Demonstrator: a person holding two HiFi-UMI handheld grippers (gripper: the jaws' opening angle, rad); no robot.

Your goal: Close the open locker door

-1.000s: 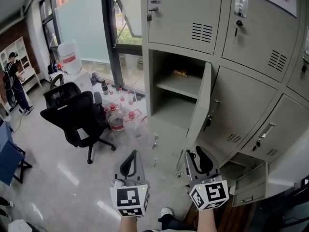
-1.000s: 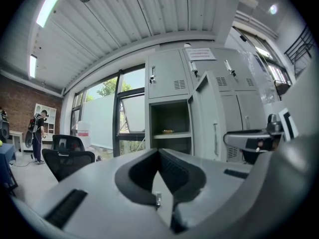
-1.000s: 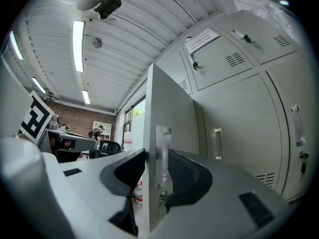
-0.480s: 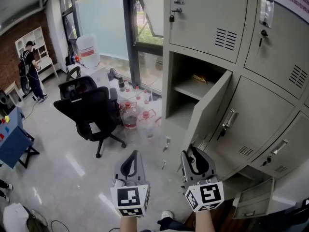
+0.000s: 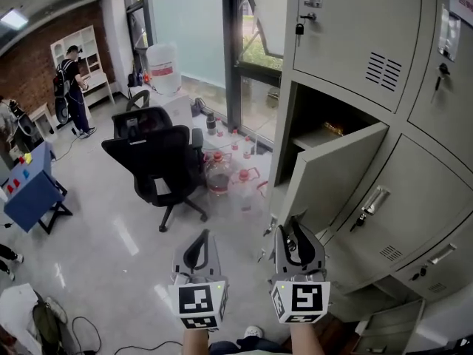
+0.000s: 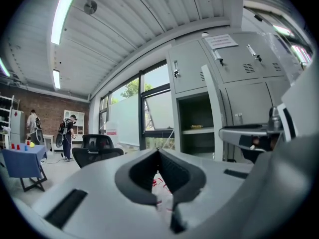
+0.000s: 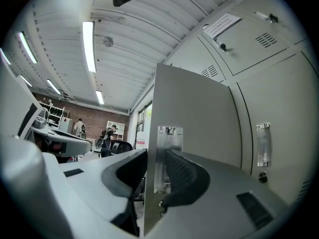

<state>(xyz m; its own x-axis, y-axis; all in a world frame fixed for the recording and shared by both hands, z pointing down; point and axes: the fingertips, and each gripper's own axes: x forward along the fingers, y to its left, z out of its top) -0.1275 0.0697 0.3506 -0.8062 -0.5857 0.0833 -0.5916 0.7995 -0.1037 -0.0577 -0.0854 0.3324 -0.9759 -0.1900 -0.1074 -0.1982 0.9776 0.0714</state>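
The grey locker door (image 5: 332,172) stands swung out from its open compartment (image 5: 314,117), where a small yellowish item (image 5: 336,129) lies on the shelf. My right gripper (image 5: 294,224) is at the door's lower free edge. In the right gripper view the door (image 7: 194,113) edge fills the gap of the right gripper (image 7: 155,156). Its jaws have just been closing and the pads look pressed on the sheet. My left gripper (image 5: 203,234) hangs to the left over the floor, away from the lockers. In its own view the left gripper (image 6: 158,151) is shut on nothing.
A black office chair (image 5: 159,161) stands to the left of the lockers, with several water bottles (image 5: 222,176) on the floor by the window. A blue table (image 5: 29,191) and two people (image 5: 74,87) are at the far left. A small lower locker door (image 5: 384,324) hangs open at bottom right.
The head view has swung left, and both grippers have shifted across the floor. The door now shows more of its face, with the right gripper moved up to its lower free edge.
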